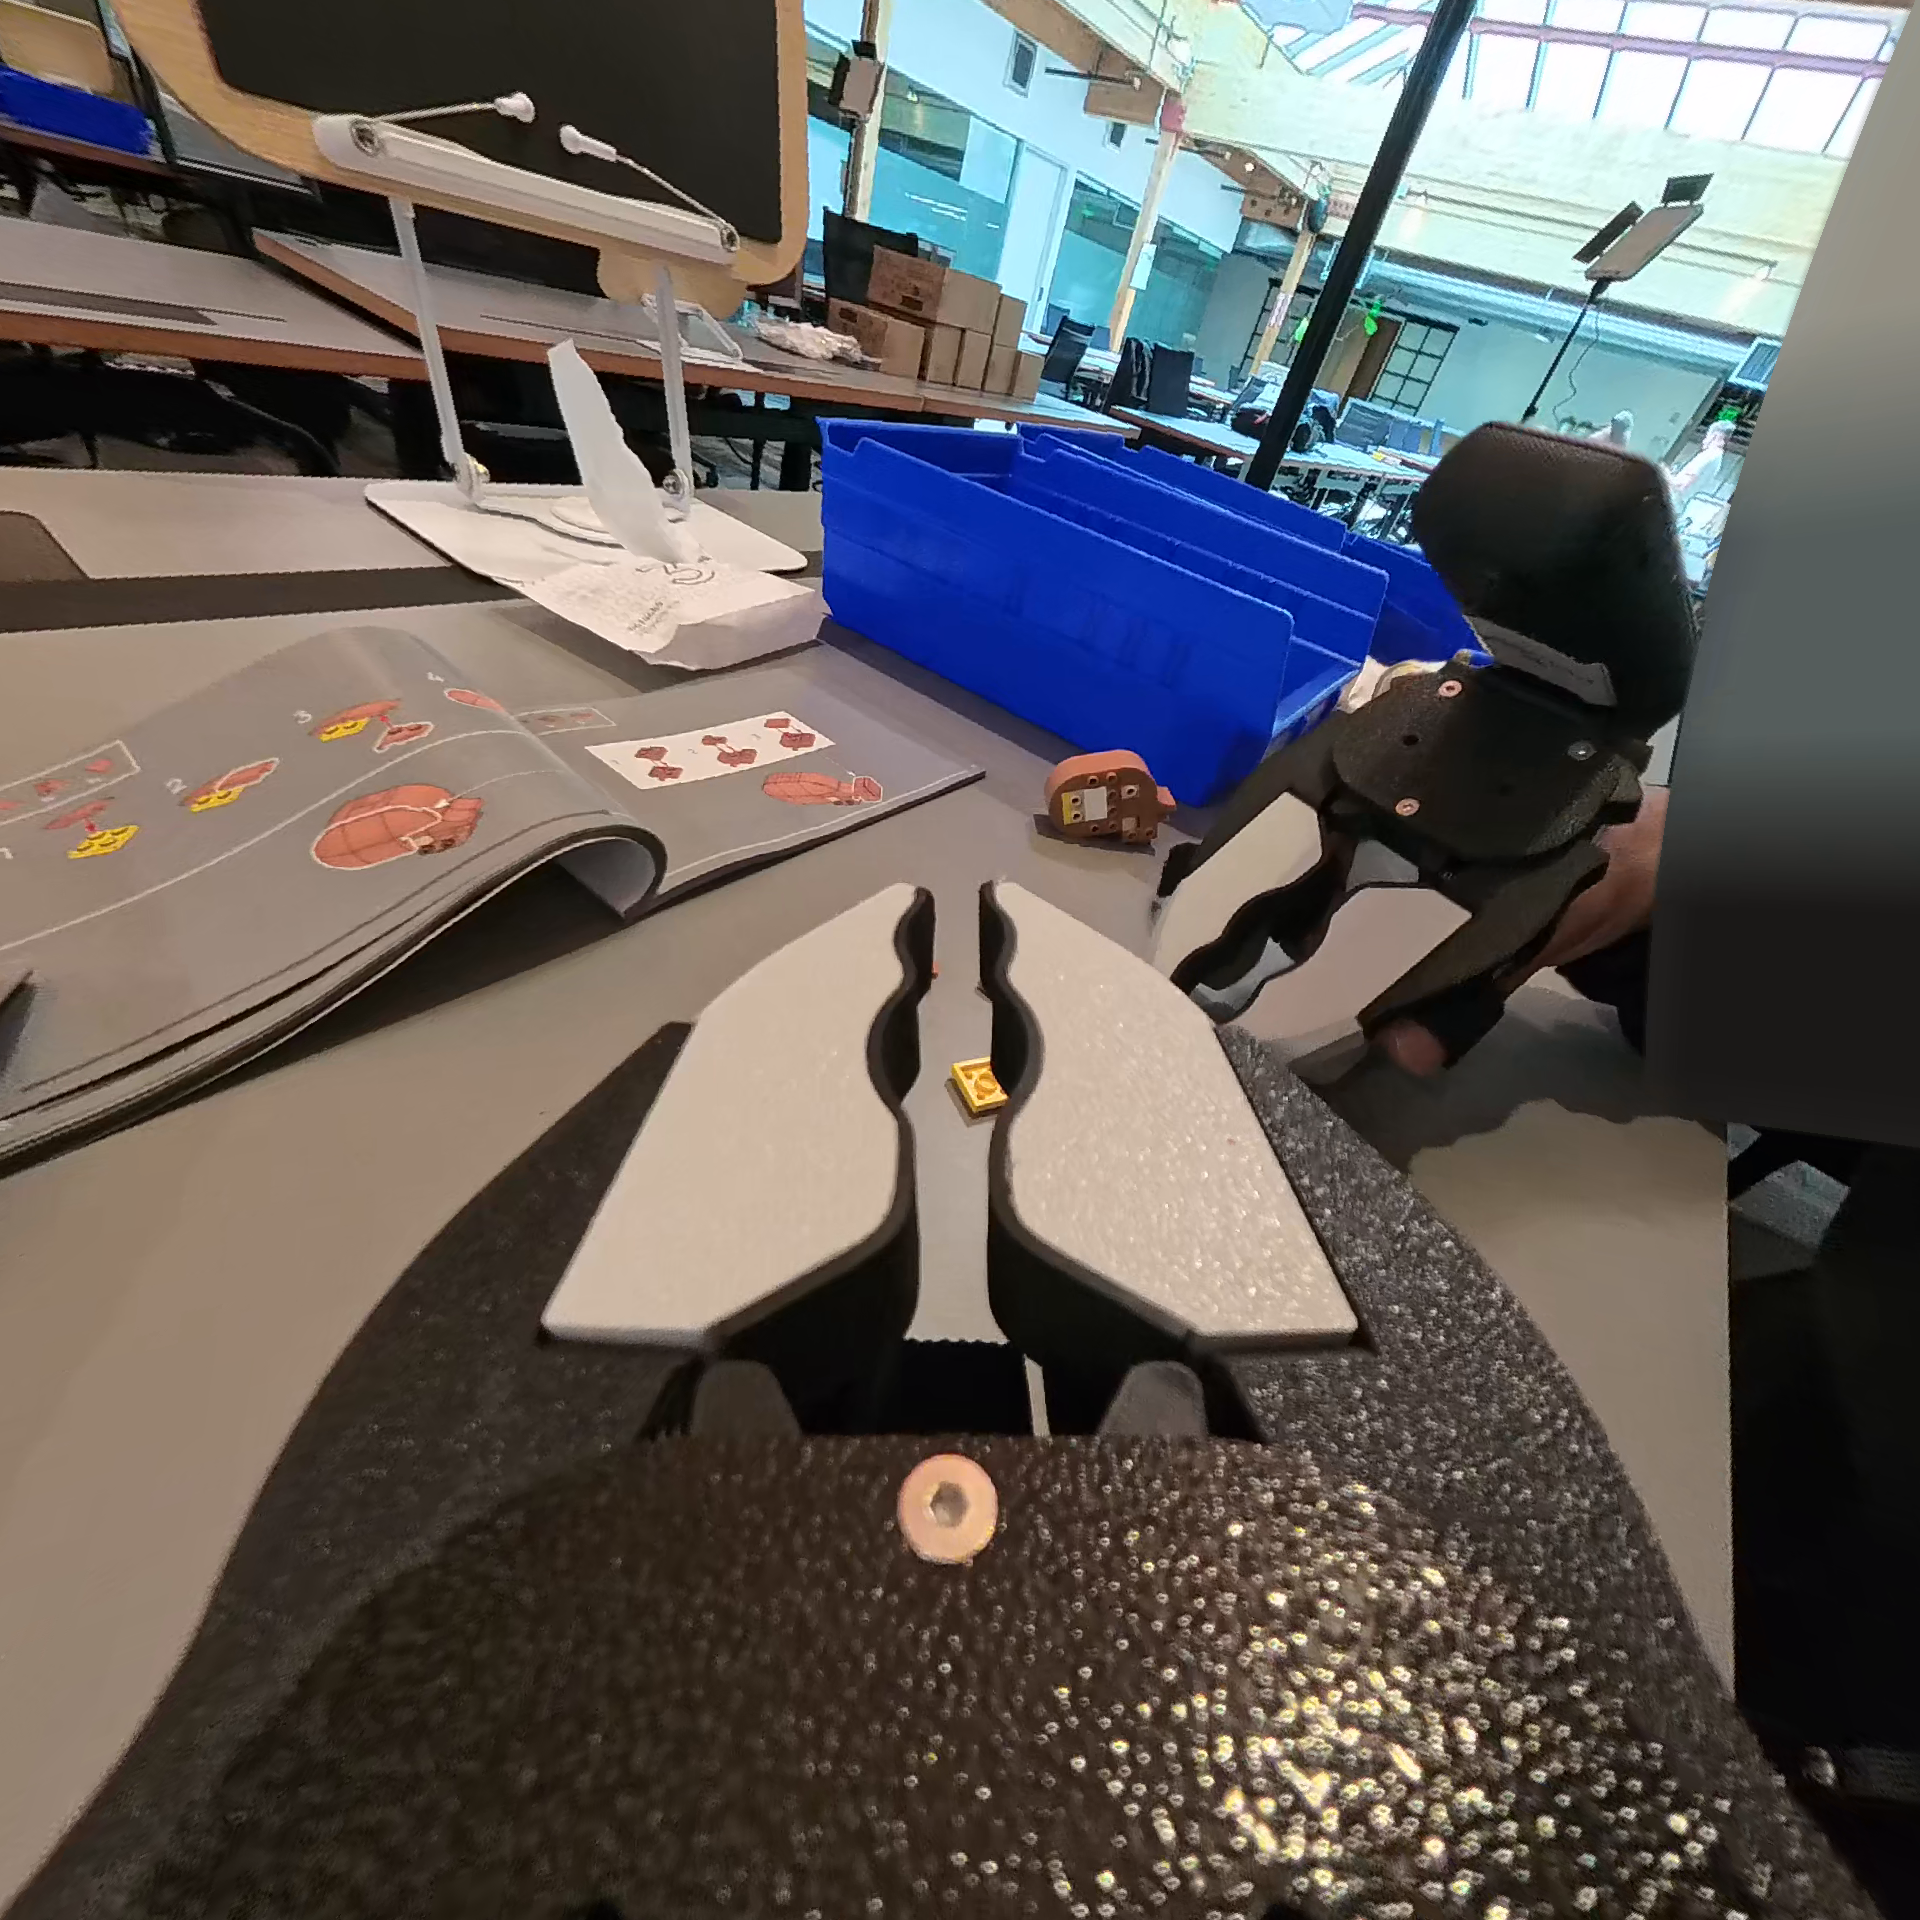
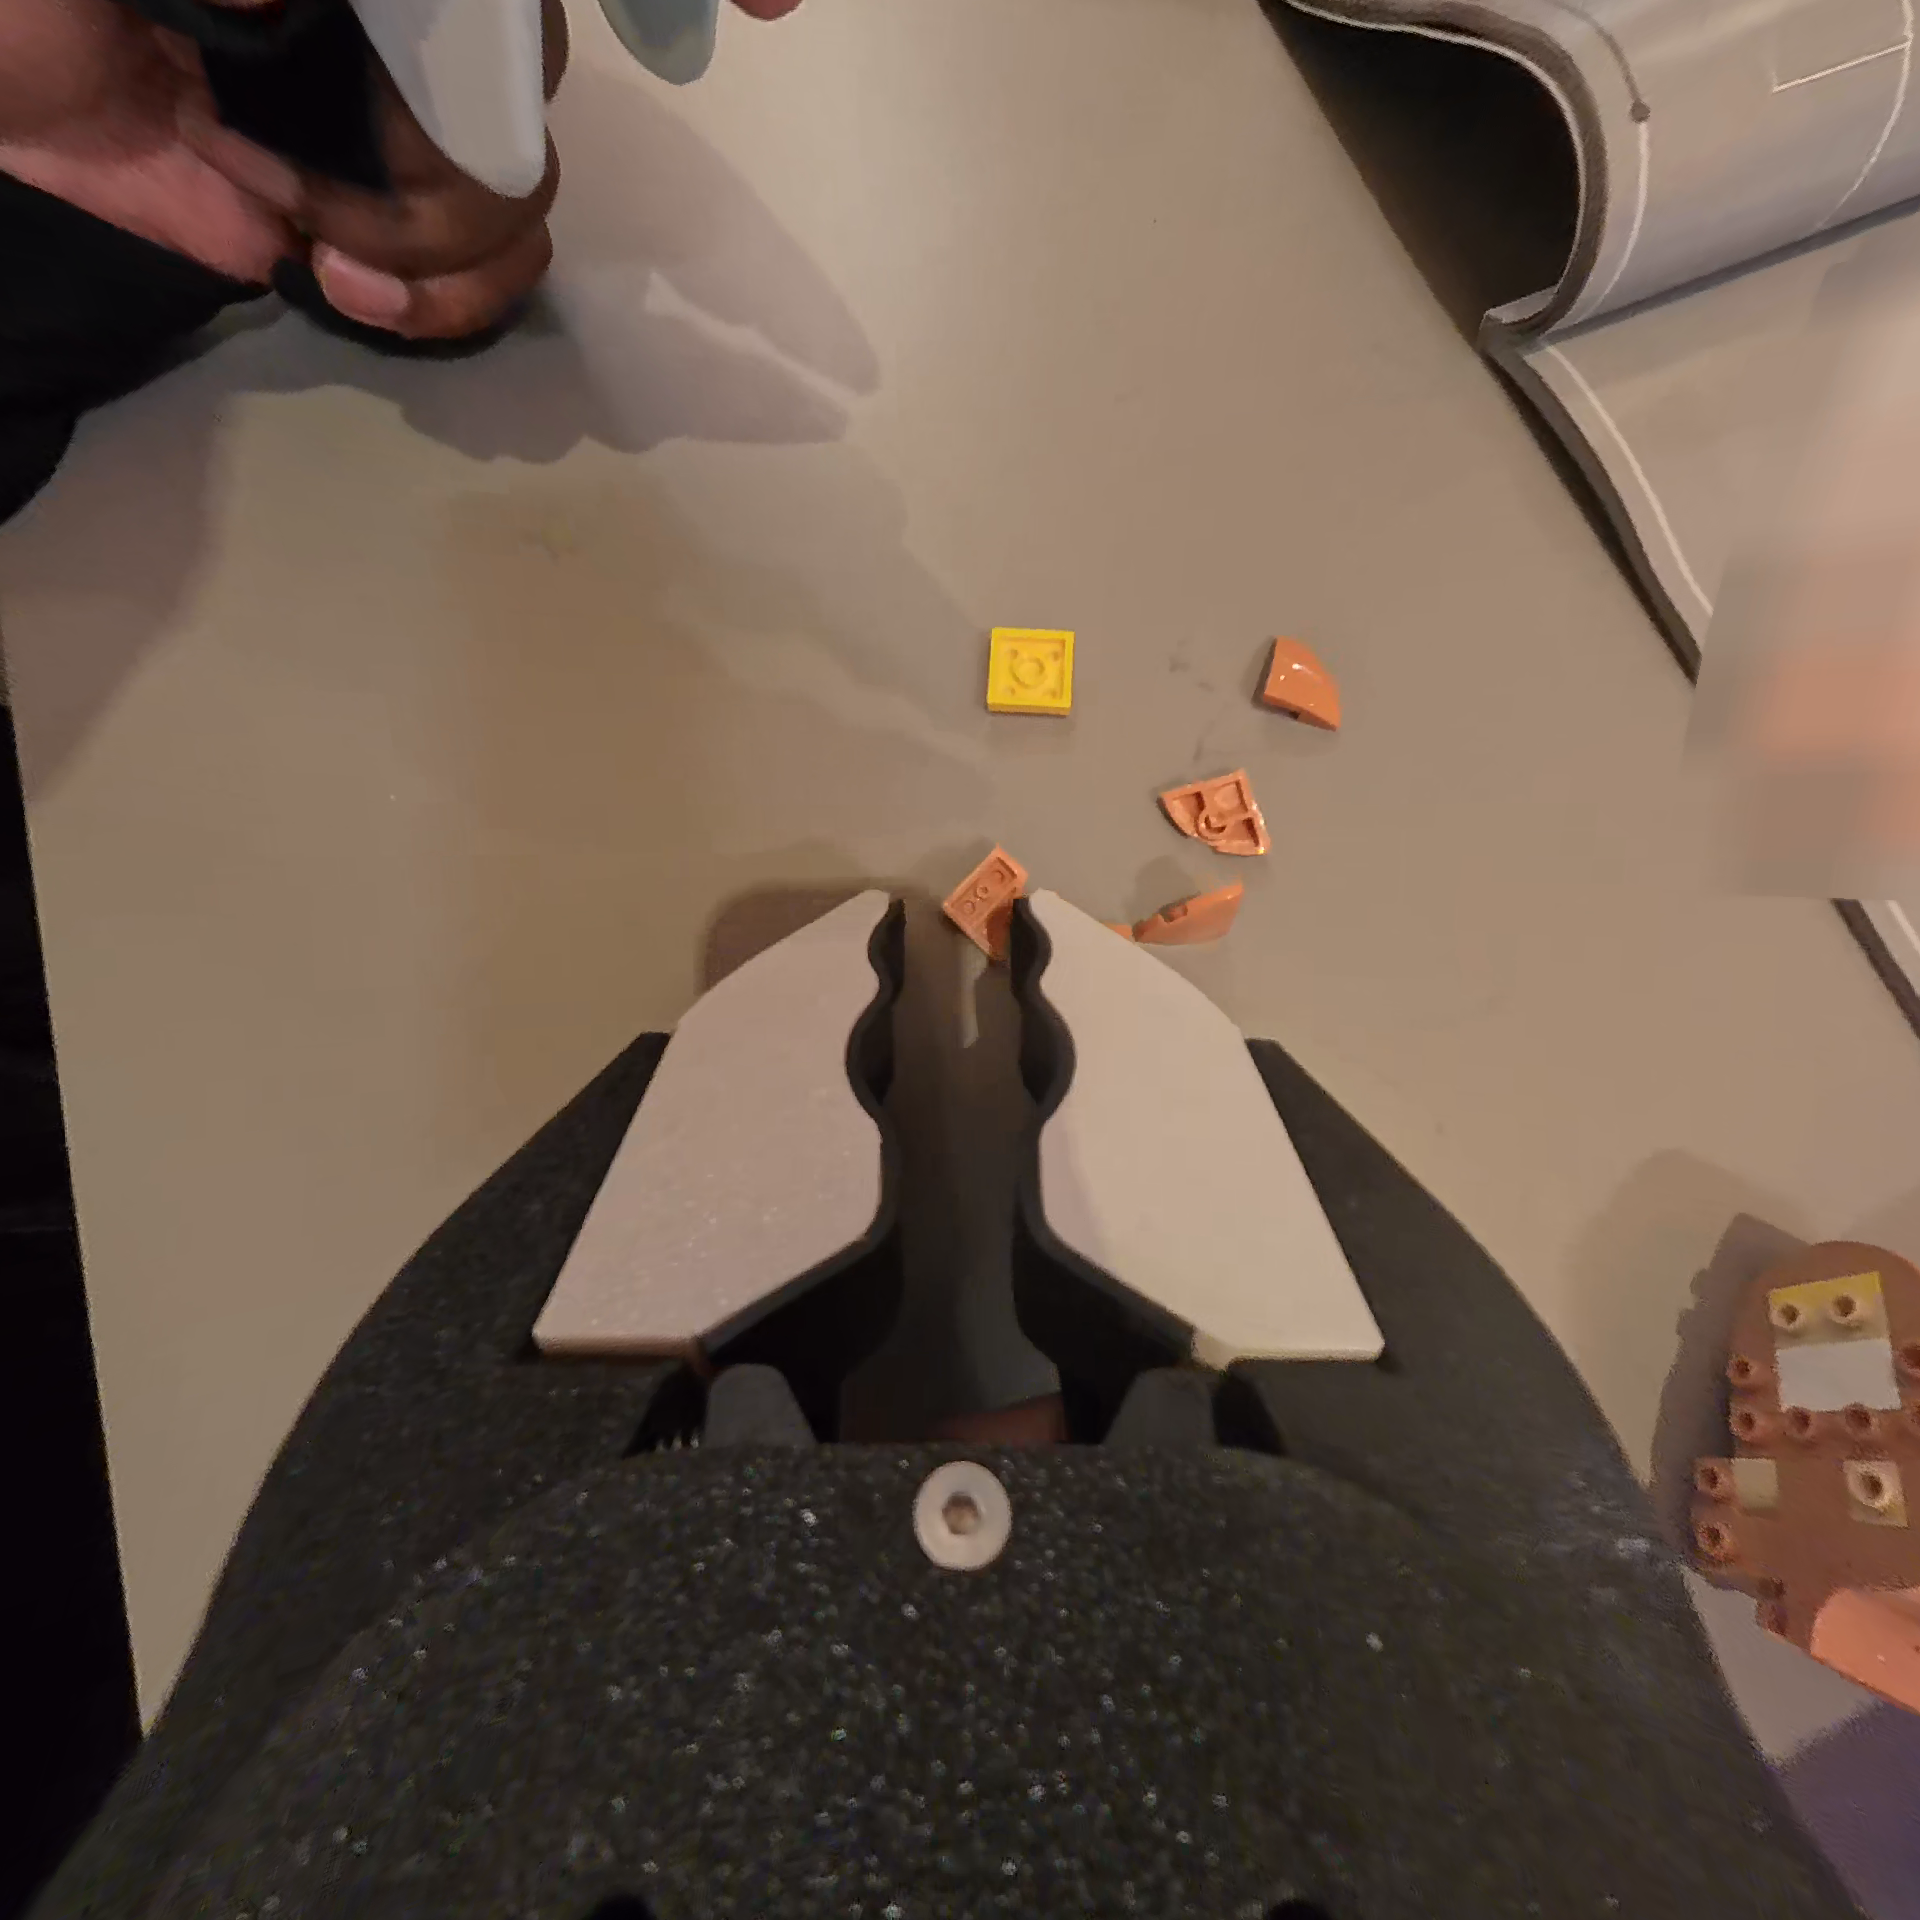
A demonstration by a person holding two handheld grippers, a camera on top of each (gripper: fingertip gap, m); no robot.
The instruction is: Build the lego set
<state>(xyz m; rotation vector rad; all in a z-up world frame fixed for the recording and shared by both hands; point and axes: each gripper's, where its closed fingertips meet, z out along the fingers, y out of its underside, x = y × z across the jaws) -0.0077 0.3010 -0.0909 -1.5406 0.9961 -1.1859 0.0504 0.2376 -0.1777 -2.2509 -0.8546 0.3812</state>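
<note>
I am seeing my left claw standing slightly spread over the grey worktop, gripping nothing; a yellow plate is lying flat below its gap. My right claw is also spread and gripping nothing, with a small orange plate leaning just at its right fingertip. Three more orange pieces are lying right of it, and a brown model well off to the right.
</note>
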